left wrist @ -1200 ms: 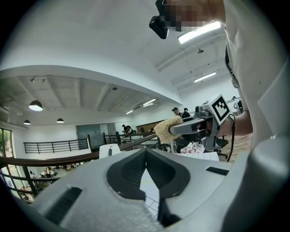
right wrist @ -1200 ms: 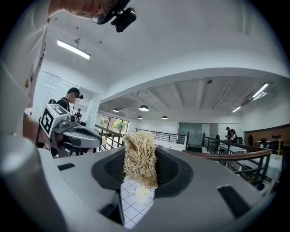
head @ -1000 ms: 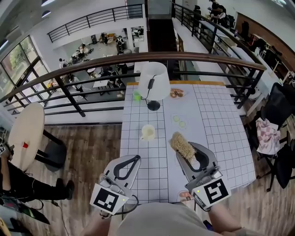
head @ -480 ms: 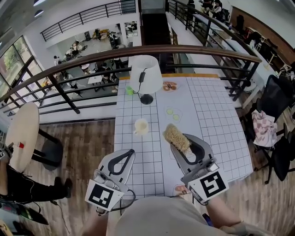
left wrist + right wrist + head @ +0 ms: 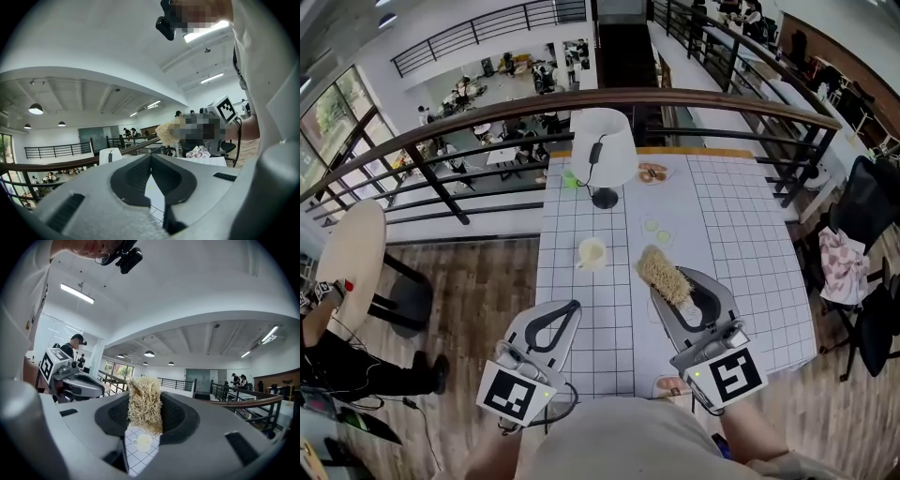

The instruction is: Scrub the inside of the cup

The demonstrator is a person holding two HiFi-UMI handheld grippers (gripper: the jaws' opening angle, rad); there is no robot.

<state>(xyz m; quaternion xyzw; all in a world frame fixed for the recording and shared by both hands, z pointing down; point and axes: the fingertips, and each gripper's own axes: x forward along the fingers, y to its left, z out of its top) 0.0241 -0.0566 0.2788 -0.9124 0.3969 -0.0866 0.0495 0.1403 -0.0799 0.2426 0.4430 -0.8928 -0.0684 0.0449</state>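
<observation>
A pale cream cup [image 5: 592,253] stands upright and untouched on the white gridded tabletop [image 5: 741,234], left of centre in the head view, as a person holds two grey tools over the near edge. The right tool [image 5: 667,289], lower right of centre, is clamped on a tan fibrous loofah scrubber [image 5: 664,277]. The scrubber's long axis runs from lower right to upper left, and its free end aims just right of the cup. The cup lies up and to the left of that end, apart from it, and shows beneath the scrubber's tip in the right gripper view. The left tool [image 5: 570,309], at lower left, has its jaws pressed together on nothing and sits almost straight below the cup, about as near to it as the scrubber is. Against the frame a second earlier, tools and cup keep the same spacing; only the camera's framing has shifted slightly. Steadying the cup looks like the left tool's job before scrubbing can start.
</observation>
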